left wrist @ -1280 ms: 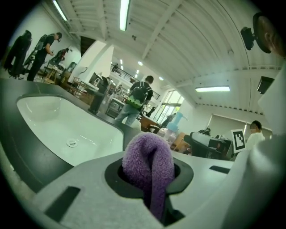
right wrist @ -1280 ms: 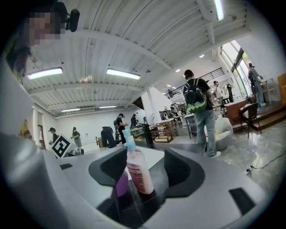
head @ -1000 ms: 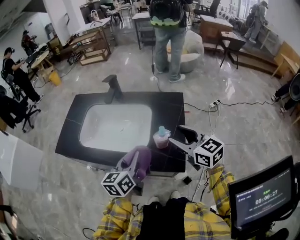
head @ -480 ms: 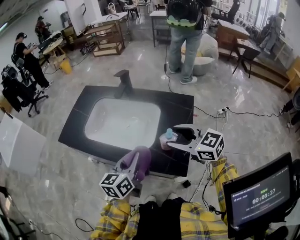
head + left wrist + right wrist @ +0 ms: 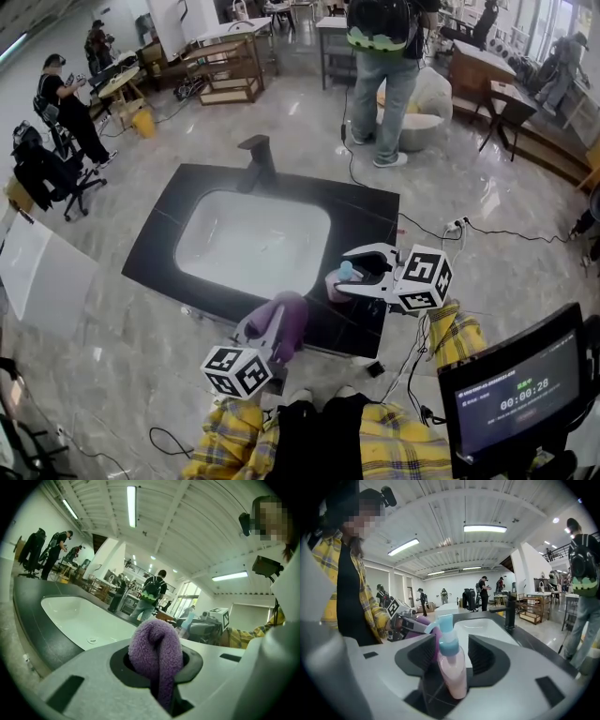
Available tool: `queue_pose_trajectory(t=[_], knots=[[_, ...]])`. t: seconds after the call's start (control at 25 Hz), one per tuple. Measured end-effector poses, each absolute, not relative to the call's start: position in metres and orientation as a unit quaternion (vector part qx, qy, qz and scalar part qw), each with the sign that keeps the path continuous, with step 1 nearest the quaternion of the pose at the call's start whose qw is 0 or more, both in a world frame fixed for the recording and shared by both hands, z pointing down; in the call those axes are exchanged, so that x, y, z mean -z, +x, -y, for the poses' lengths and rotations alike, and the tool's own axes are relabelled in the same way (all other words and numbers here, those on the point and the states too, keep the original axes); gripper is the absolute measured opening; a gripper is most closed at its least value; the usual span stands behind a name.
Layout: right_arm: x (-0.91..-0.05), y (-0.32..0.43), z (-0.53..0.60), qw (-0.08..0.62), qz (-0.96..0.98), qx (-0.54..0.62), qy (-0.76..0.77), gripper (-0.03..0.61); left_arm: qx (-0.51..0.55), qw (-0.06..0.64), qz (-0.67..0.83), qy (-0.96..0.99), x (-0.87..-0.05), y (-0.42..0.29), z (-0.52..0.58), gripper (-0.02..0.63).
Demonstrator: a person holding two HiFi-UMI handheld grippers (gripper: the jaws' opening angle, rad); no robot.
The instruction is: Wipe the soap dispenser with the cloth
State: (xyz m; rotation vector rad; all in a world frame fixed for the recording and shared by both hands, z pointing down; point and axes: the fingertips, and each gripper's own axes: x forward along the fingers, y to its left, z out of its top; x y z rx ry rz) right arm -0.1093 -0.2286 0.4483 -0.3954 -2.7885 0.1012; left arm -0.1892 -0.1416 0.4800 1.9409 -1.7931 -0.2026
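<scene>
Soap dispenser (image 5: 452, 670) stands upright on the black counter (image 5: 370, 220) beside the basin (image 5: 253, 244), between the right gripper's (image 5: 349, 273) closing jaws, pads not yet pressing. Off-centre closure may topple it. Left gripper (image 5: 272, 330) clamps the purple cloth (image 5: 157, 653).

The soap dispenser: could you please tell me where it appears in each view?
Head view: soap dispenser right of centre, on the counter beside the sink.
Left gripper view: small, right of centre, behind the cloth.
Right gripper view: centre, lower half.
Shared landmark: the white sink.
</scene>
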Motion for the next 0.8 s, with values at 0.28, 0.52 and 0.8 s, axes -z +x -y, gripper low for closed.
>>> queue_pose_trajectory(t=[0.28, 0.52, 0.8], knots=[[-0.451, -0.111, 0.226, 0.165, 0.972, -0.044, -0.161, 0.144, 0.069, 0.238, 0.646, 0.722, -0.478, -0.183, 0.151, 0.044], [-0.448, -0.114, 0.231, 0.151, 0.982, -0.047, -0.104, 0.135, 0.068, 0.237, 0.634, 0.732, -0.476, -0.180, 0.157, 0.044], [-0.447, -0.114, 0.238, 0.136, 0.990, -0.045, -0.003, 0.123, 0.065, 0.239, 0.613, 0.750, -0.474, -0.172, 0.166, 0.044]])
